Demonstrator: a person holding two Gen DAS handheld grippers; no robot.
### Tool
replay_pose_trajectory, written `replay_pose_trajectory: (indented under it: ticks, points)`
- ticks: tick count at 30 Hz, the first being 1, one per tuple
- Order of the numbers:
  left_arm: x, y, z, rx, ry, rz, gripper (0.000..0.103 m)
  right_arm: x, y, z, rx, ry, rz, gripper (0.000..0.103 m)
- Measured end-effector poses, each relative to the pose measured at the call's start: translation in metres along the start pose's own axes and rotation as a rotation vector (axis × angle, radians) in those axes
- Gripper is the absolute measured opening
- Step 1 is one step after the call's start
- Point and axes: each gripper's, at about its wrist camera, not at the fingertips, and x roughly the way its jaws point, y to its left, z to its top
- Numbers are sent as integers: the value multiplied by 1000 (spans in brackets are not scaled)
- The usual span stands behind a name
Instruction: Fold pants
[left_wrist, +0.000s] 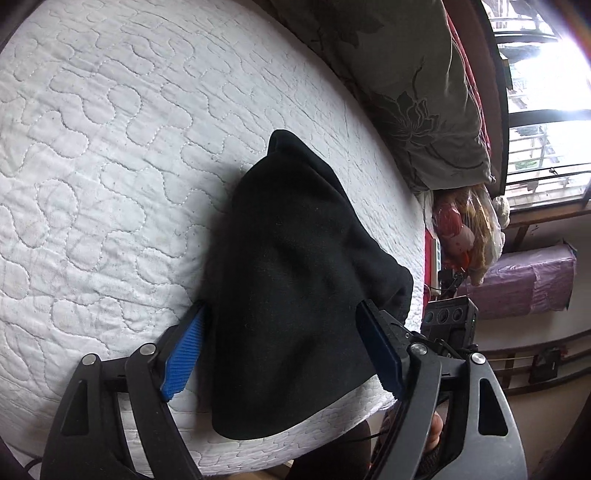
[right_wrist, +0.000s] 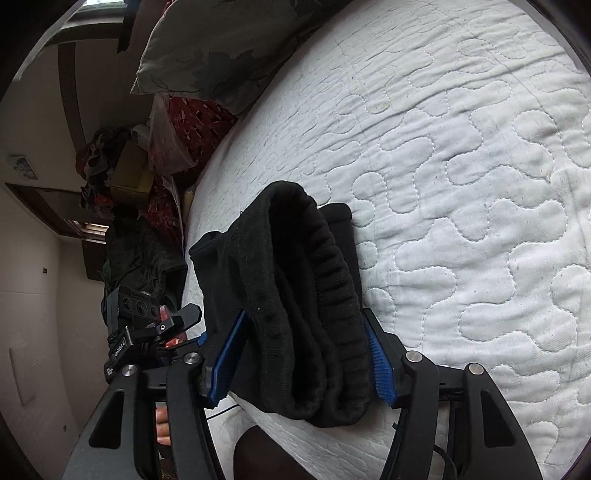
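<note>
One pair of black pants (left_wrist: 295, 295) lay on one white quilted bedspread (left_wrist: 110, 166), near its lower edge, with two grippers at it and one grey flowered pillow (left_wrist: 417, 85) beyond.

In the left wrist view, open quilt filled the whole left half of the frame. At centre the pants showed as a smooth dark fold tapering toward the upper middle. The left gripper (left_wrist: 282, 334) straddled the cloth, its blue pads (left_wrist: 183, 360) spread apart and not pressing it. A window (left_wrist: 546, 122) and a purple-wrapped bundle (left_wrist: 532, 284) stood at the right, seen only here.

In the right wrist view, a cluttered heap (right_wrist: 118, 173) and a bare wall occupied the left. At centre the ribbed waistband (right_wrist: 332, 295) lay bunched between the right gripper (right_wrist: 304, 356) pads, which touched it on both sides; whether they pinched it could not be told. Free quilt stretched to the right edge.
</note>
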Motion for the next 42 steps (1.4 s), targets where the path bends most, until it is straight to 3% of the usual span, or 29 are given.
replay_pose_trajectory:
  ticks: [2, 5, 8, 14, 23, 34, 38, 42]
  points:
    - [8, -7, -2, 3, 25, 10, 48, 2, -1, 0, 0, -4, -21, 51]
    - [8, -19, -11, 32, -1, 85, 32, 3, 5, 0, -23, -1, -60, 46]
    - [-1, -36, -21, 66, -36, 158, 24, 0, 10, -4, -30, -4, -80, 39]
    - [-19, -84, -51, 234, -143, 359, 21, -13, 32, -21, -106, -16, -128, 36]
    - [-47, -115, -63, 360, -260, 445, 21, -43, 61, -43, -177, -83, -141, 36]
    - [-41, -105, 32, 236, -256, 450, 21, -26, 89, 14, -186, -118, -128, 36]
    - [-20, -91, 61, 196, -240, 484, 21, -2, 93, 45, -184, -124, -148, 36]
    - [11, -69, 78, 156, -177, 565, 21, 22, 81, 69, -182, -137, -213, 38]
